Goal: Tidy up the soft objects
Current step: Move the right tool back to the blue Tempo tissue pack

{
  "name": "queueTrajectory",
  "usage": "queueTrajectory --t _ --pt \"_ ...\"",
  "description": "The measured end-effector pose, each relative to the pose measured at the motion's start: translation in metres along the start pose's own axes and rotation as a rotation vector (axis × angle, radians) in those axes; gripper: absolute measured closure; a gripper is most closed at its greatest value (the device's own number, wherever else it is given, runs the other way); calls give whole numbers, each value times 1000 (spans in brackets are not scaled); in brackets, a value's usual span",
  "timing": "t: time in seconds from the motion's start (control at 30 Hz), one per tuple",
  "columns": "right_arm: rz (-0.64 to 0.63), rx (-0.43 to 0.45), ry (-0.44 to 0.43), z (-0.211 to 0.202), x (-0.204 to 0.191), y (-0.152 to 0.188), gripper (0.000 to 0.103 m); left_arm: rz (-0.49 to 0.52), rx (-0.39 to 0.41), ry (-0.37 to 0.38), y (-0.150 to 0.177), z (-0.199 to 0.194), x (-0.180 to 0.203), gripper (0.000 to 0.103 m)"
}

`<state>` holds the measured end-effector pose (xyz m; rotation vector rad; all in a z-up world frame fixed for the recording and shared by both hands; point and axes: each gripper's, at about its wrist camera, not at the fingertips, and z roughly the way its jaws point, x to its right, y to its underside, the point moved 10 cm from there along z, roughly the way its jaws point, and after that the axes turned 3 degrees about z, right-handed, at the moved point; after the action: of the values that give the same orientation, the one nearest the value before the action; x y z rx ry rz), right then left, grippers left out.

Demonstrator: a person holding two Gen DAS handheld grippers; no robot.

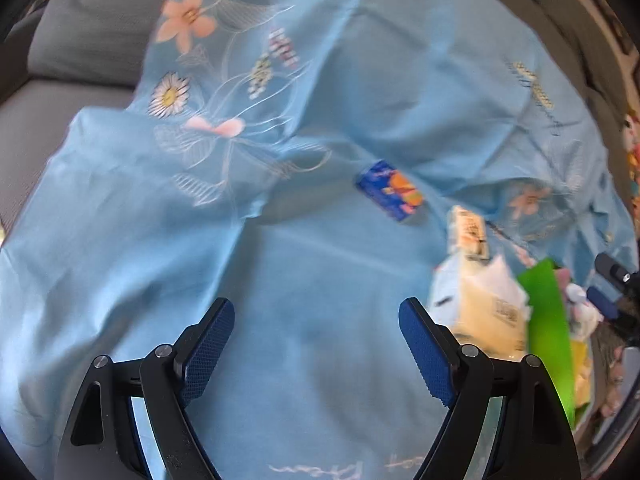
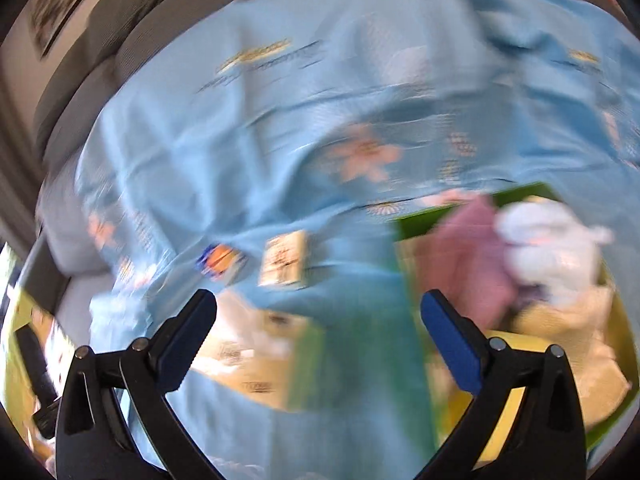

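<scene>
The light blue sheet [image 1: 312,248] fills most of both views; it carries printed flowers and, at the lower edge of the left wrist view, white script that is cut off and inverted, so it cannot be read with certainty. A darker line of script at the upper right of that view is too blurred to read.

A small blue and orange packet [image 1: 390,190] lies on the sheet right of centre. Its print is illegible. Just beside it, lower right, lies a cream packet [image 1: 470,232] with dark label marks, also illegible. A larger cream package [image 1: 490,312] sits below it, touching a green box [image 1: 546,320] at the right edge.

In the right wrist view, heavy motion blur degrades all detail. The green box [image 2: 480,204] holds a pink soft item [image 2: 472,256] and a white soft item [image 2: 552,240], touching each other; their exact form cannot be determined.

The left gripper [image 1: 316,312] stands wide apart over bare sheet, holding nothing. The right gripper [image 2: 318,304] stands fully spread, nothing between its fingers.

A grey cushion [image 1: 92,36] occupies the upper left, partly covered by the sheet.
</scene>
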<state>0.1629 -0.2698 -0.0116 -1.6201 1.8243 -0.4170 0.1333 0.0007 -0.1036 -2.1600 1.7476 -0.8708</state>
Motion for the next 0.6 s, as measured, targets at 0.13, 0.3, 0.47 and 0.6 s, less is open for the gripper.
queueTrajectory --t 0.13,0.3,0.47,0.6 --pt "-152 -86 9 52 -60 -4 1 -58 -49 -85 14 6 -30 18" --pt "-248 -249 1 131 -111 1 6 -72 -30 -154 12 -2 -43 18" --pt "-381 -334 96 196 -140 6 10 -119 -63 -131 15 -2 -51 18" --pt "-432 -374 157 229 -146 4 11 -127 -63 -122 14 -6 -52 18"
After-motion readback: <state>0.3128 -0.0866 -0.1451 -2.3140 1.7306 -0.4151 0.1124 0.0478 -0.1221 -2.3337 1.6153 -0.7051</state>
